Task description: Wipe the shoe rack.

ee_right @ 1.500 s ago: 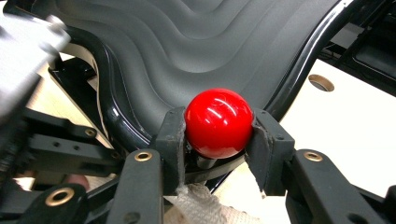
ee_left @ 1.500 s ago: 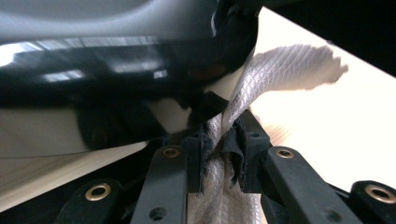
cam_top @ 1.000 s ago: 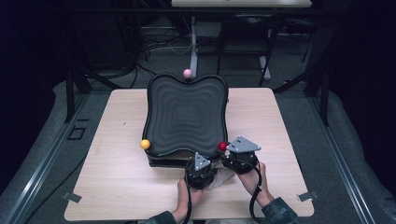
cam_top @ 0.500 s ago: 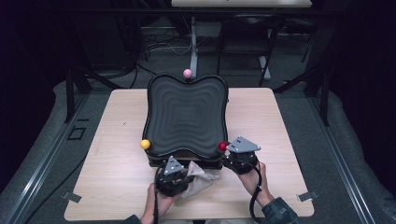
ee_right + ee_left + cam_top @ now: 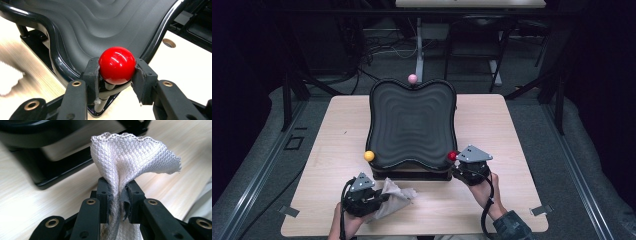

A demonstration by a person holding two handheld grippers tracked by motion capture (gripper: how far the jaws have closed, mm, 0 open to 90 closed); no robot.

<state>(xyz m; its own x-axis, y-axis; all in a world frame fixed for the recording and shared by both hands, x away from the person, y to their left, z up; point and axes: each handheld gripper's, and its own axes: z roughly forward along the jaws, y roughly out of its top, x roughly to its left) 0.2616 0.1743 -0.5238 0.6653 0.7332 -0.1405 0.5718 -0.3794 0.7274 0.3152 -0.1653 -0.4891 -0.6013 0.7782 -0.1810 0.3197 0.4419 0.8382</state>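
Presently, the worktop [image 5: 492, 125] carries the black wavy tray [image 5: 412, 125]. Right claw [image 5: 458, 161] is clamped on its red ball knob [image 5: 117, 65], steadying it. Left claw [image 5: 117, 195] pinches the white cloth [image 5: 130, 157] near the tray's front edge; wiping apparently not yet begun.
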